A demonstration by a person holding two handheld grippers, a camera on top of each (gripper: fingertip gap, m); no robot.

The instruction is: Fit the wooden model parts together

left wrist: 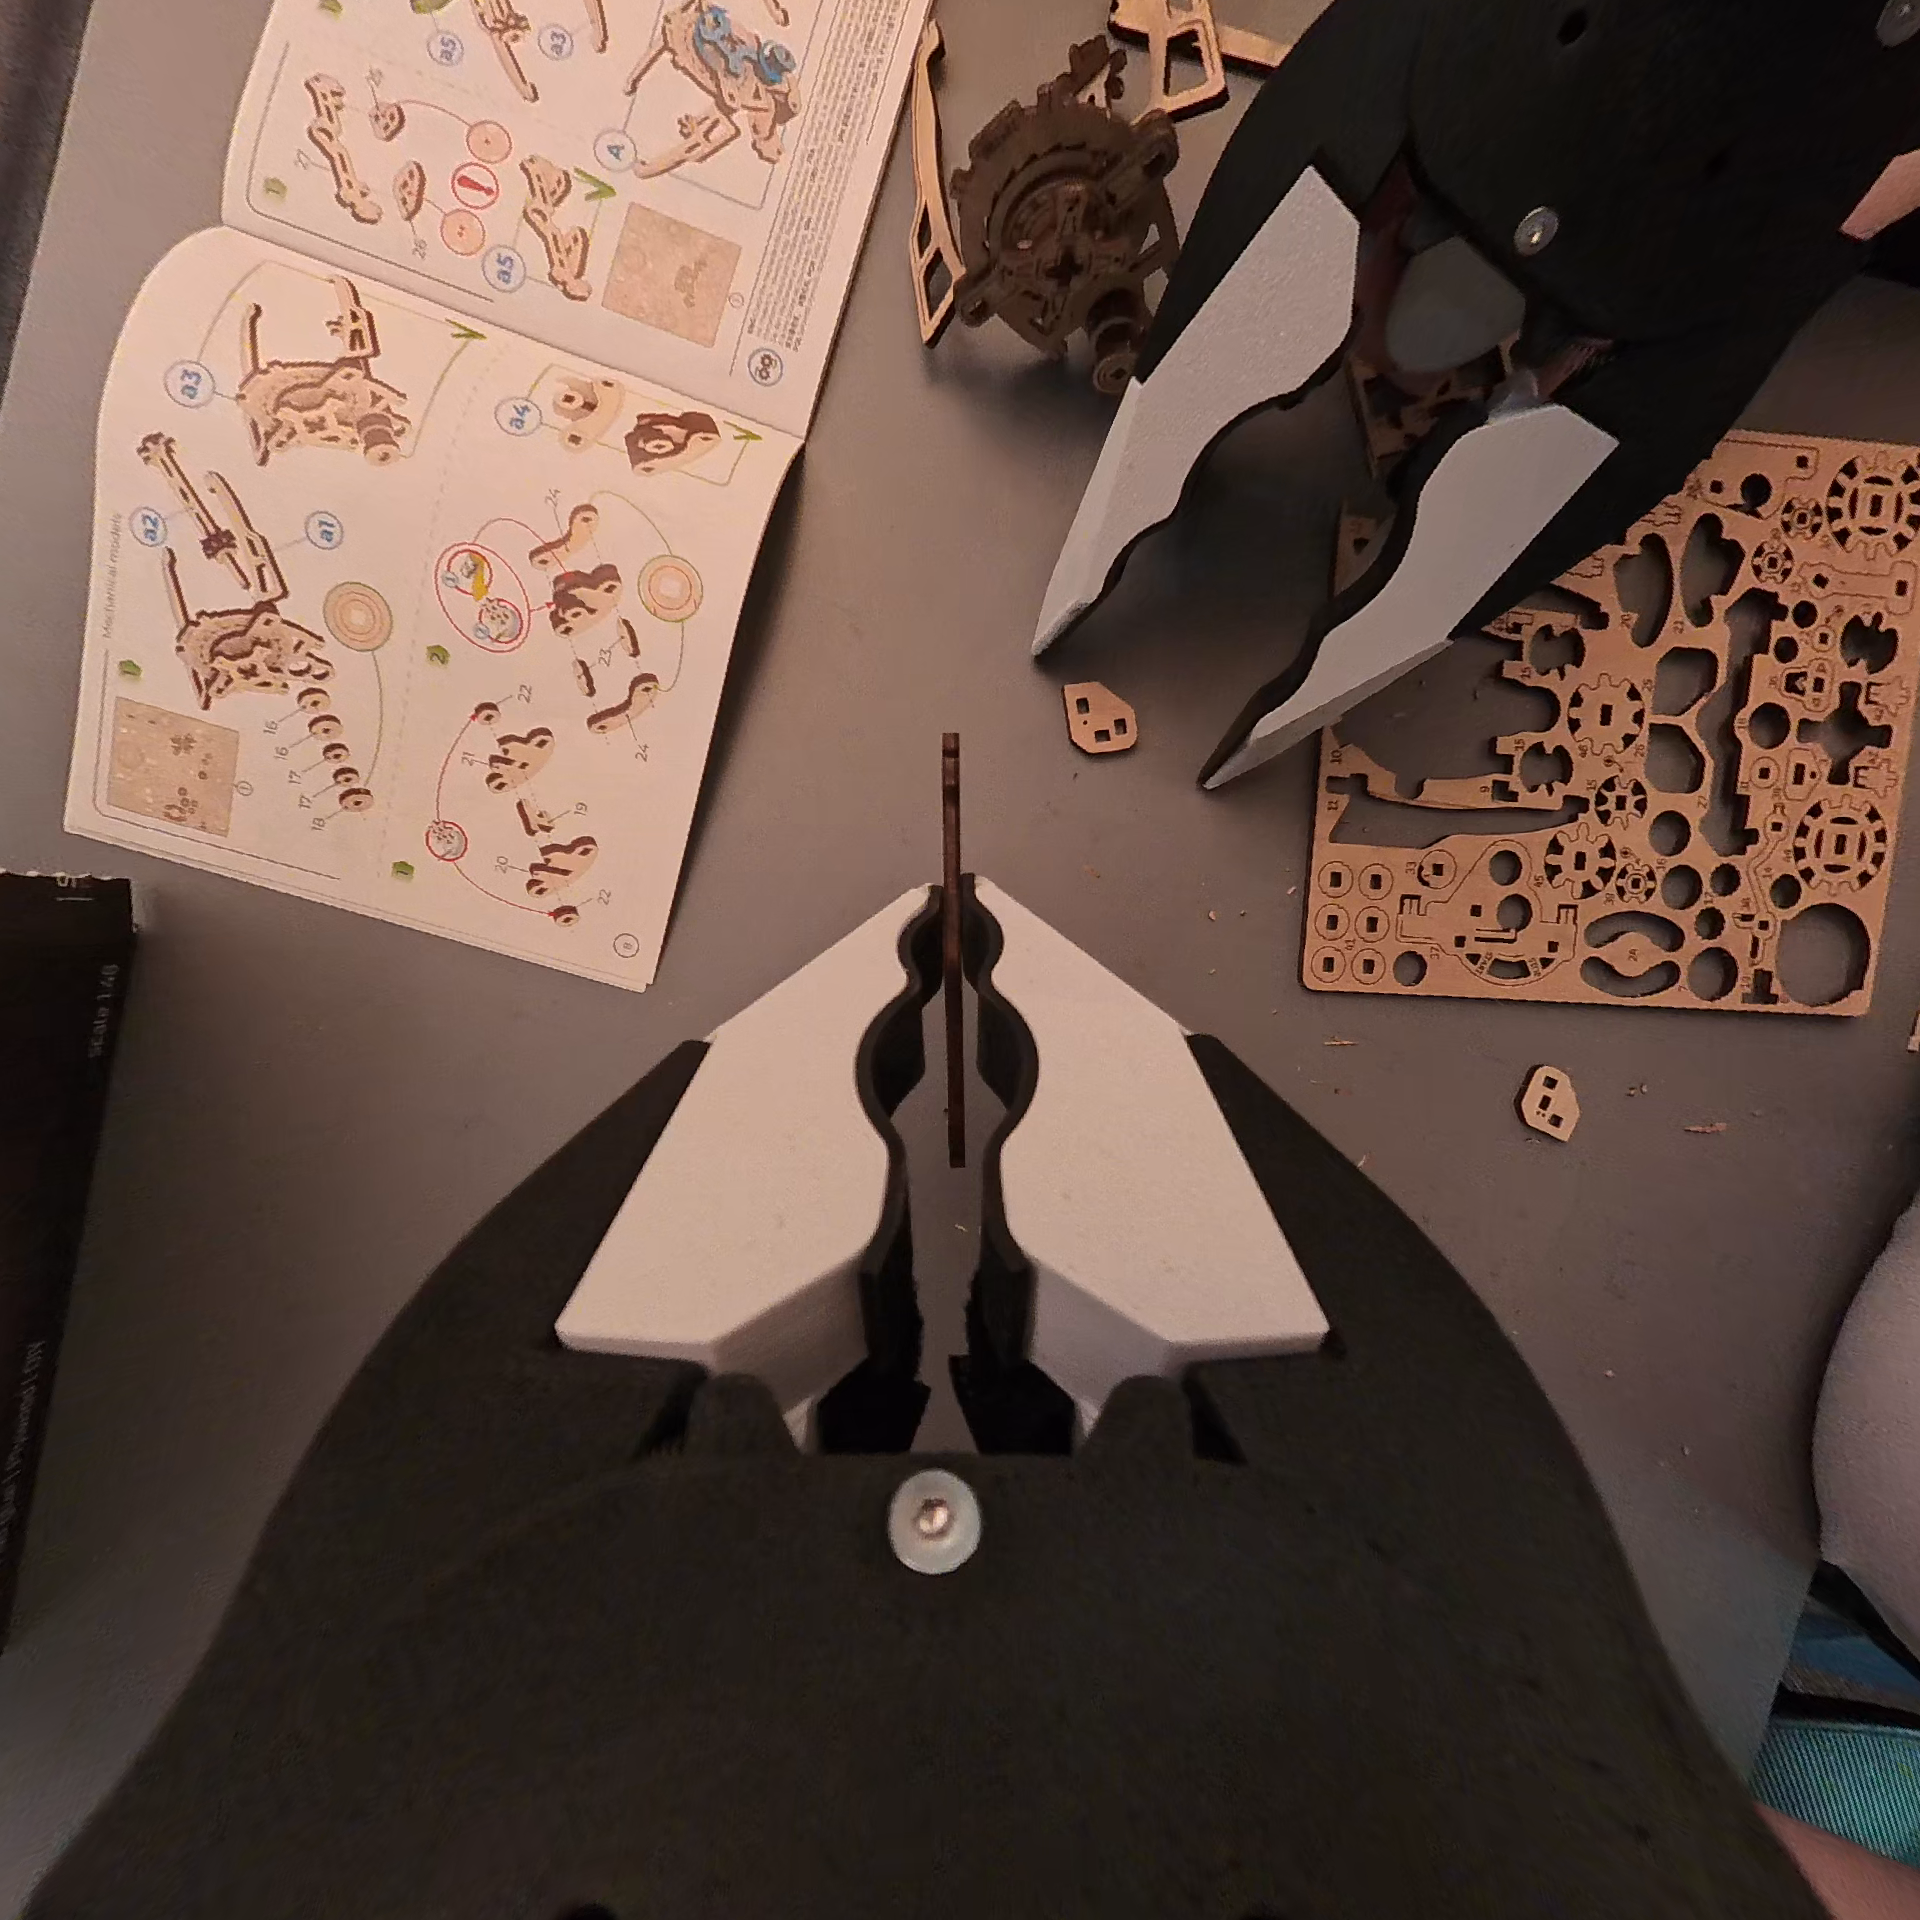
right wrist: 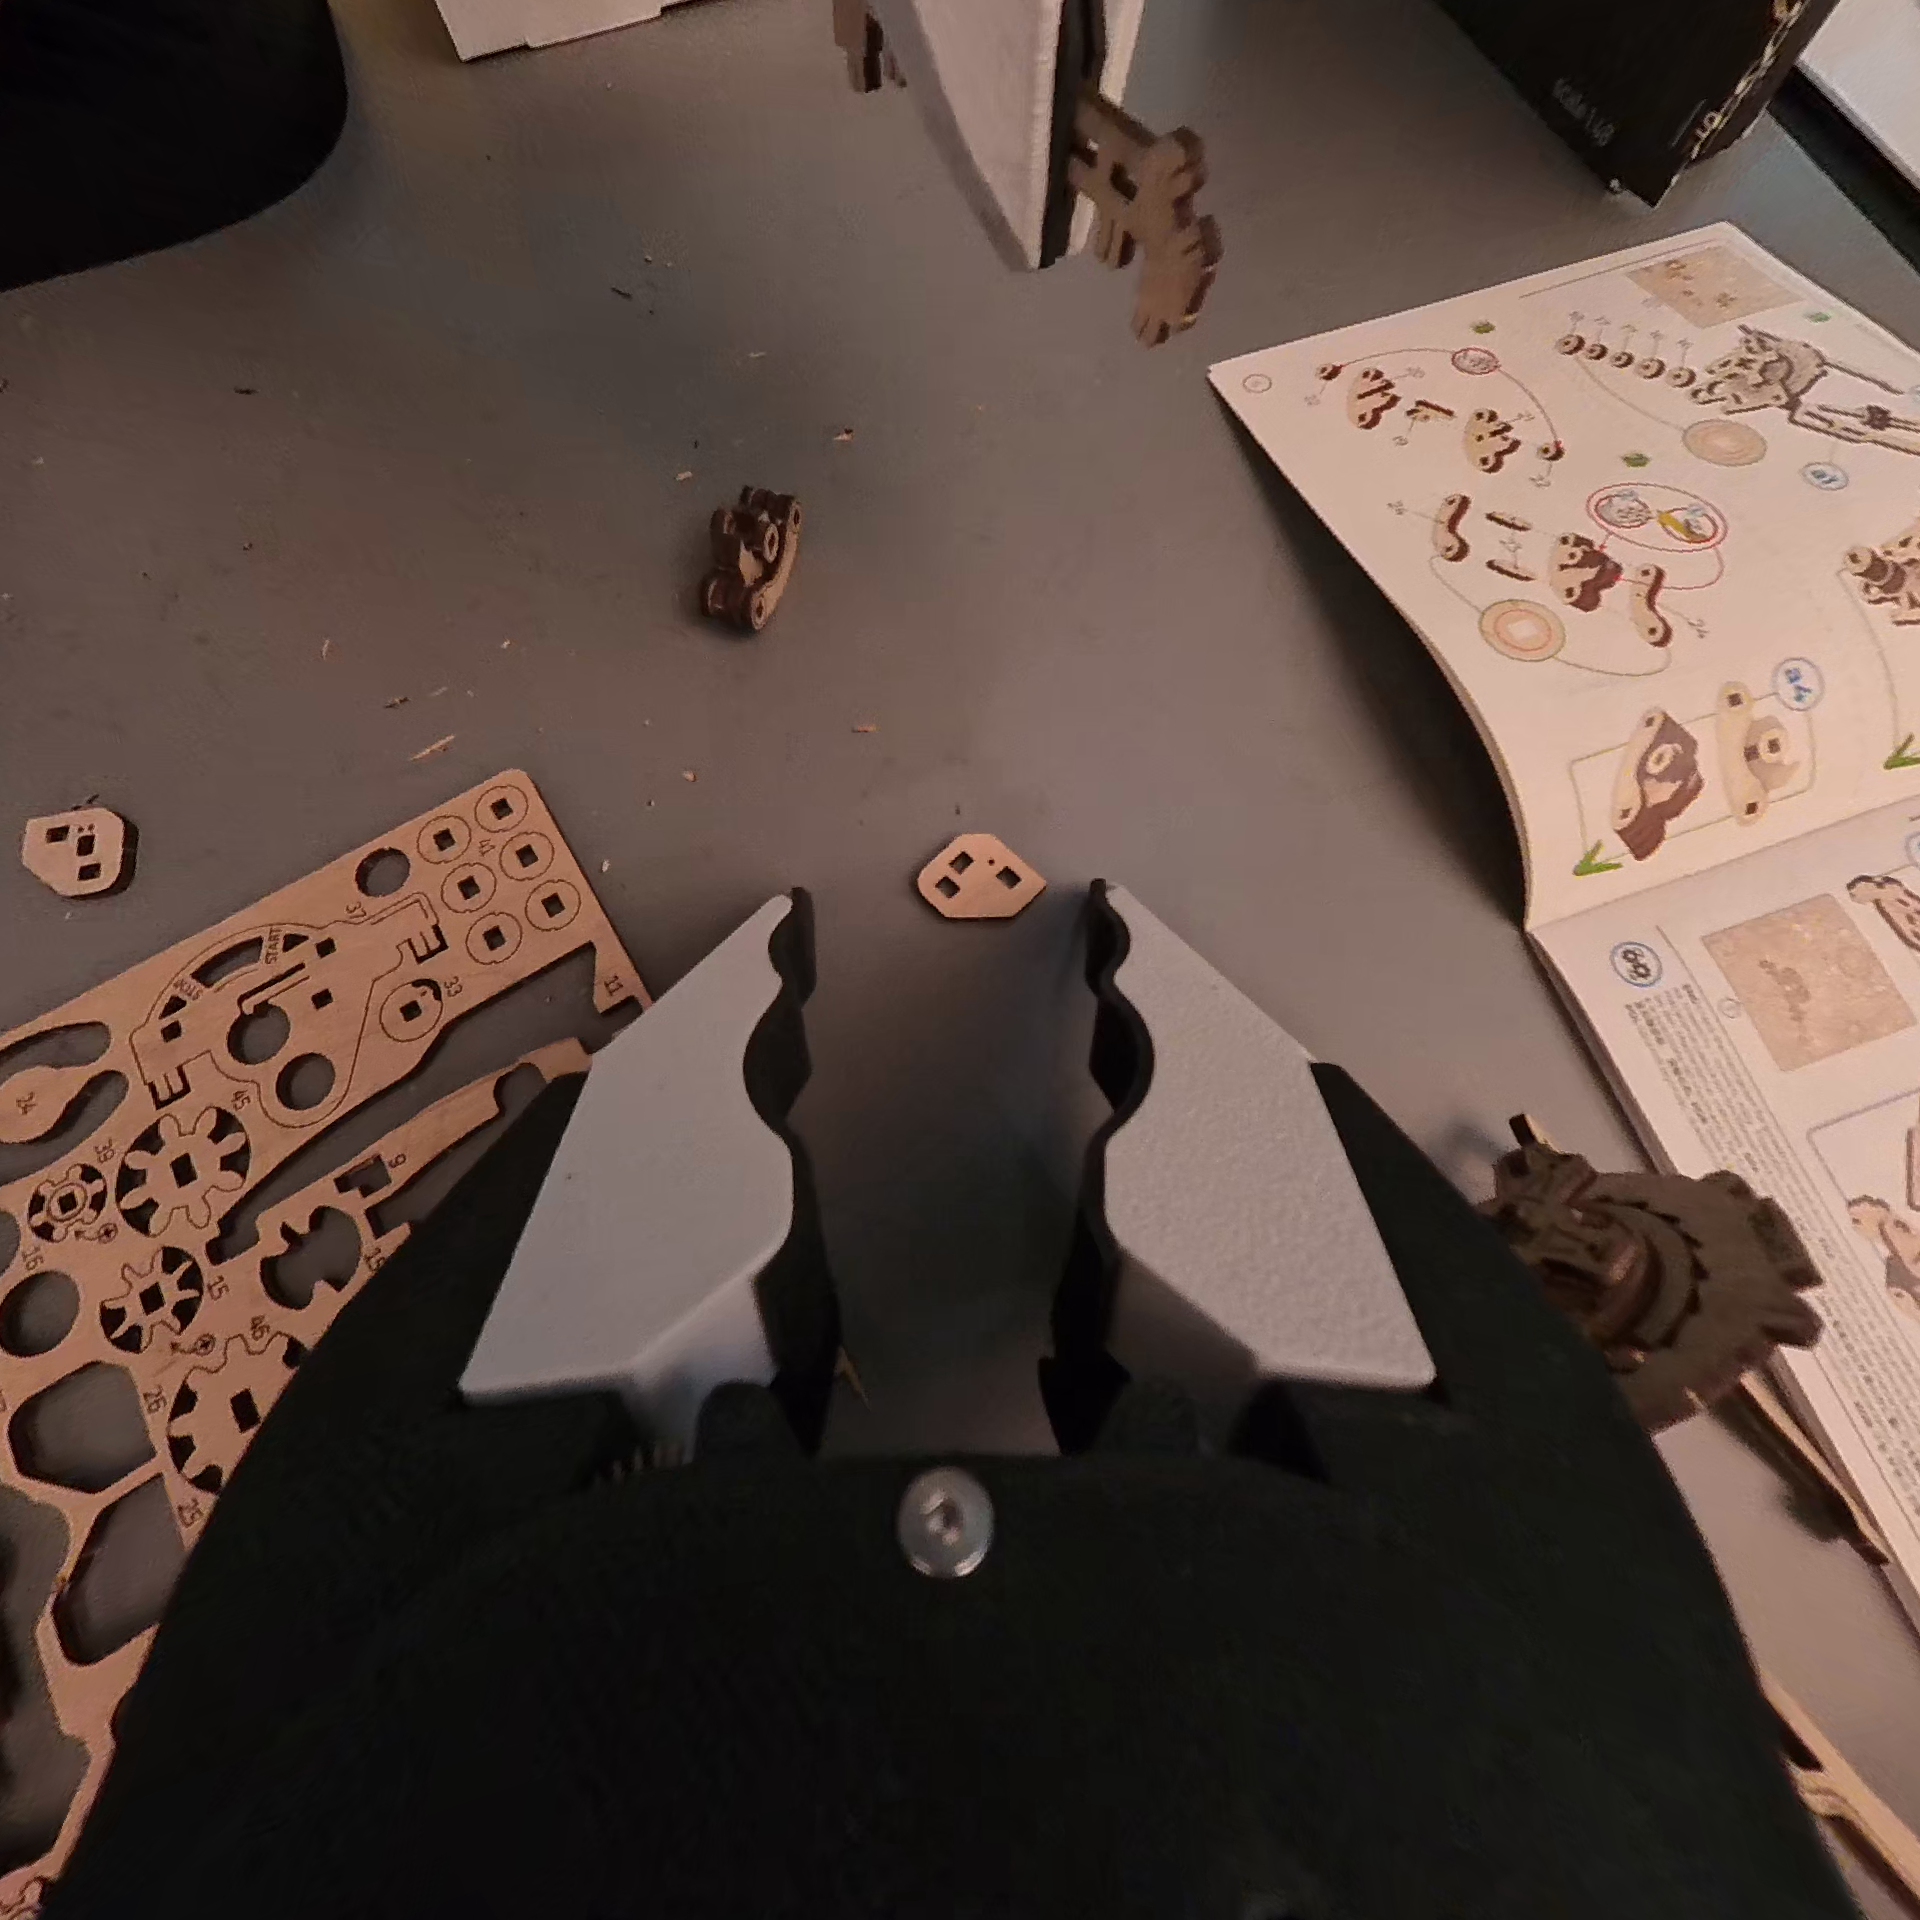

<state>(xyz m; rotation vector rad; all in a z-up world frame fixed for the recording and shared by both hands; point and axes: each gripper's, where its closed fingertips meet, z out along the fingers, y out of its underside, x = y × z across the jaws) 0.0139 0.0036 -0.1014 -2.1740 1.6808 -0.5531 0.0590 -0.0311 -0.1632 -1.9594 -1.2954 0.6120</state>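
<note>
My left gripper (left wrist: 951, 894) is shut on a thin flat wooden part (left wrist: 951, 810), held edge-on above the grey table; the same part (right wrist: 1153, 208) shows in the right wrist view as a notched arm sticking out of the left gripper's fingers (right wrist: 997, 125). My right gripper (right wrist: 945, 914) is open and empty, just above the table, with a small flat wooden plate (right wrist: 980, 886) lying just beyond its tips. In the left wrist view the right gripper (left wrist: 1122, 717) hovers beside that plate (left wrist: 1099, 717). A small dark wooden subassembly (right wrist: 750, 558) lies farther ahead.
A punched wooden parts sheet (left wrist: 1621, 790) (right wrist: 208, 1091) lies on the table. An open instruction booklet (left wrist: 416, 520) (right wrist: 1662, 623), a dark gear assembly (left wrist: 1049, 218) (right wrist: 1652, 1268), another small plate (left wrist: 1548, 1101) (right wrist: 78, 852) and a black box (right wrist: 1642, 83) are around. About 9 cm separates my left fingertips from my right. Both grippers' tips are roughly 7 cm from the small dark wooden subassembly (right wrist: 750, 558).
</note>
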